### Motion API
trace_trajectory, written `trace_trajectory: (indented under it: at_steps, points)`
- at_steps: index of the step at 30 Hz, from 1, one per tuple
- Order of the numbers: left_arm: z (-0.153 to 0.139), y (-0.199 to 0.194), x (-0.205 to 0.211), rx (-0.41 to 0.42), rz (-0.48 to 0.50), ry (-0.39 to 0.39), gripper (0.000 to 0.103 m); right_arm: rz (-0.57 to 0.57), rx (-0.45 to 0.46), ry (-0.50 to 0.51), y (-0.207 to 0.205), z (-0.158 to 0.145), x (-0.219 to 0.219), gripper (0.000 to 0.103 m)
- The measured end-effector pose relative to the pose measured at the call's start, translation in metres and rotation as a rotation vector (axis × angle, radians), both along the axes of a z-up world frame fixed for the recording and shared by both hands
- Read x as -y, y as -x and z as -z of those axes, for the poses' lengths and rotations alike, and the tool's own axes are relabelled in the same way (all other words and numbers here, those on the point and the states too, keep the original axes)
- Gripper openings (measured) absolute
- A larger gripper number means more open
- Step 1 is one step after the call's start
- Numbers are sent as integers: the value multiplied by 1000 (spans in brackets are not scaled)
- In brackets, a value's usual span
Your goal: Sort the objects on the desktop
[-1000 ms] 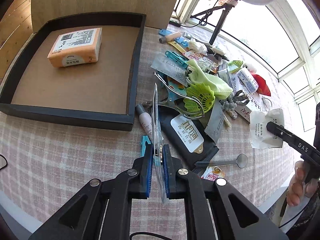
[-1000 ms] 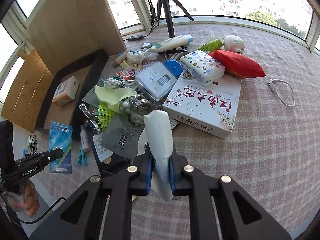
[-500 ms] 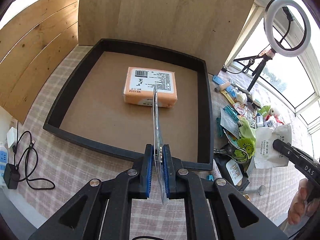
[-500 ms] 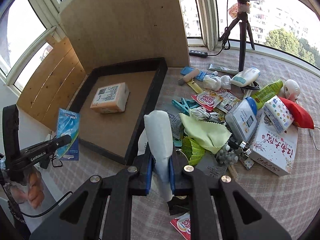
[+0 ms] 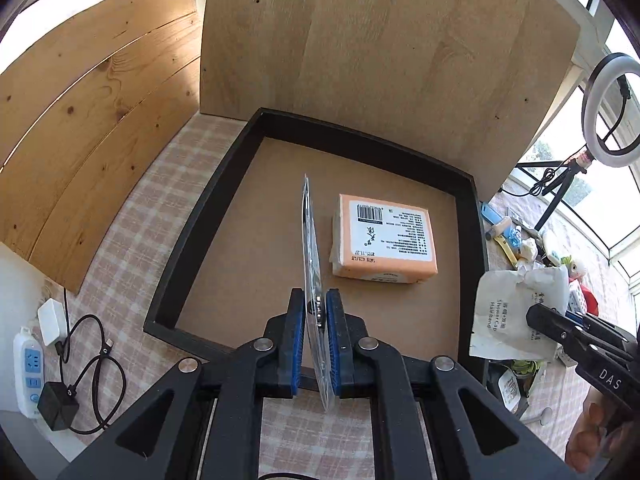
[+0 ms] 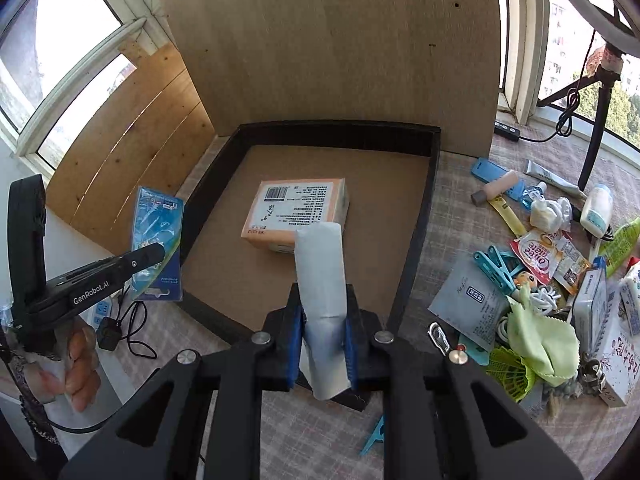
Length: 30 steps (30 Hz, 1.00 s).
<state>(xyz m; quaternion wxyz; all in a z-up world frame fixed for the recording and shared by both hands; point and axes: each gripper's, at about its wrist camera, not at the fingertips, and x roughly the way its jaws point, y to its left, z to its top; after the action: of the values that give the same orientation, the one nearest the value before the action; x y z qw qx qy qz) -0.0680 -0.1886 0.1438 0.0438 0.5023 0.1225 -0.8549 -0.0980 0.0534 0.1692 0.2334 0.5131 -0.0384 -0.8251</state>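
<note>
My left gripper (image 5: 317, 344) is shut on a flat blue blister pack (image 5: 311, 264), seen edge-on, held over the near edge of the black tray (image 5: 192, 248); the pack's blue face shows in the right wrist view (image 6: 158, 240). My right gripper (image 6: 322, 354) is shut on a white shower-cap packet (image 6: 322, 280), held above the tray's near right part; it also shows in the left wrist view (image 5: 516, 316). An orange tissue pack (image 5: 384, 250) lies inside the tray (image 6: 416, 240).
A pile of loose items (image 6: 552, 280) covers the checked tablecloth right of the tray. A tall wooden board (image 5: 384, 52) stands behind the tray. A power strip (image 5: 30, 368) and cable lie at the left. A ring light tripod (image 5: 560, 188) stands at the back right.
Both grippers have swung left from the pile toward the tray, each keeping its item. The tray and tissue pack now sit closer and centred in both views.
</note>
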Motion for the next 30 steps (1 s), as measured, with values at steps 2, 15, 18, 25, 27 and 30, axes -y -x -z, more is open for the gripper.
trace_trajectory:
  at_steps: [2,15,18,25,27,30]
  points:
    - [-1,3,6,-22,-13,-19,63,12,-5,-29,4,0,6,49]
    - [9,-9,-8,-2,6,-46,57,39,-11,-75,-7,2,-33,51]
    - [12,-18,-22,9,29,-53,57,64,-2,-77,-16,4,-55,51]
    - [22,-34,-61,41,93,-77,57,149,9,-105,-47,11,-117,51]
    - [25,-37,-75,50,117,-82,57,174,13,-119,-57,14,-136,51]
    - [28,-42,-99,61,159,-91,57,209,35,-133,-74,22,-164,51]
